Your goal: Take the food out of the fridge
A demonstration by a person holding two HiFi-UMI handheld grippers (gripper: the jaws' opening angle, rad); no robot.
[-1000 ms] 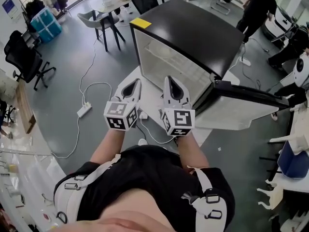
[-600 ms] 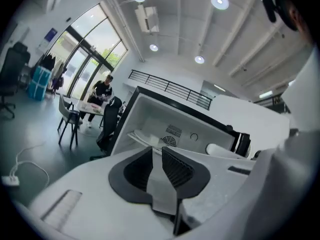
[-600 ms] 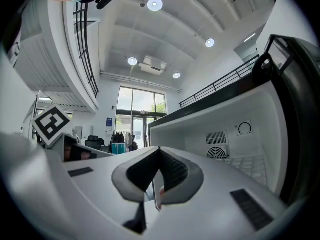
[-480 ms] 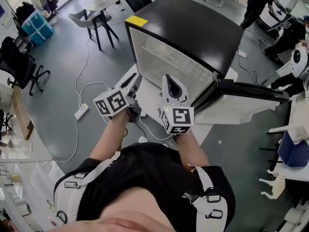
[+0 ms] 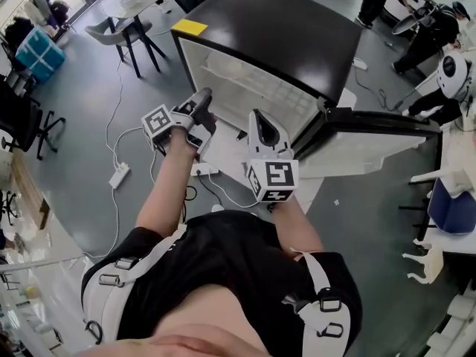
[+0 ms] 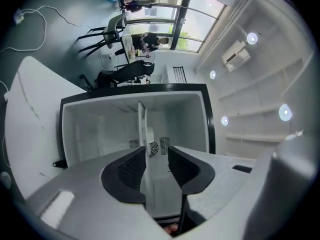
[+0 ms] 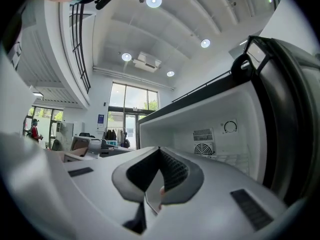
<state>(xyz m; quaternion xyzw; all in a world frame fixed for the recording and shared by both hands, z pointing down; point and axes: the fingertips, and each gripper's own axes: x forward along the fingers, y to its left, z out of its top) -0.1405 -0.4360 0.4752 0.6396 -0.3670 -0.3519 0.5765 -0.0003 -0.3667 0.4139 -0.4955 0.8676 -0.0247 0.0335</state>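
Here, black-topped fridge [image 5: 297,43], white inside, door [image 5: 364,151] wide open.

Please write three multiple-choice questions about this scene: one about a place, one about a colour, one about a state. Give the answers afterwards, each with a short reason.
1. Where does the yellow note lie?
A. on the floor
B. on a corner of the top of the fridge
C. on a chair

2. What colour is the top of the fridge?
A. white
B. blue
C. black

3. In what state is the fridge door?
A. open
B. shut
C. taken off

Answers:
1 B: the head view shows the note at the left corner of the top.
2 C: the top is black, only the inside is white.
3 A: the door stands swung out to the right and the white inside shows.
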